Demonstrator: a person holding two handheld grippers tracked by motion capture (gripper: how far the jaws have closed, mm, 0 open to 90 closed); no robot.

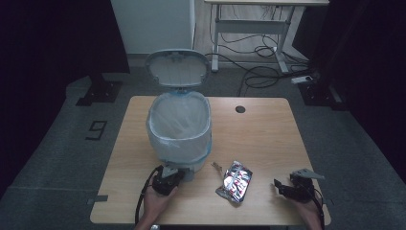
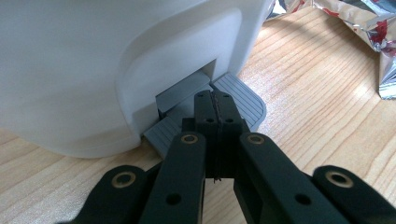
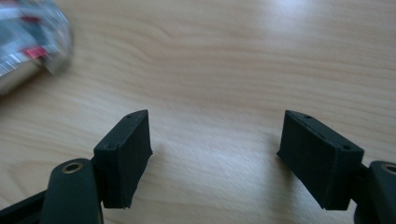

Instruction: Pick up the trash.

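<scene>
Grey ribbed plastic pedal at the white bin's foot shows up close from the left gripper view — jaws pressed together, tips resting on it. From above, the lid stands open; right gripper gapes wide and empty, crinkled foil packet nearby on the wooden table.

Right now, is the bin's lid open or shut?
Open. The lid stands up behind the bin, and the shut left gripper presses its pedal.

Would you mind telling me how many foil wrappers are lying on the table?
2: a large crumpled foil wrapper lies between the two grippers, in front of the bin, and a small torn scrap sits just to its upper left. More may be hidden inside the bin.
</scene>
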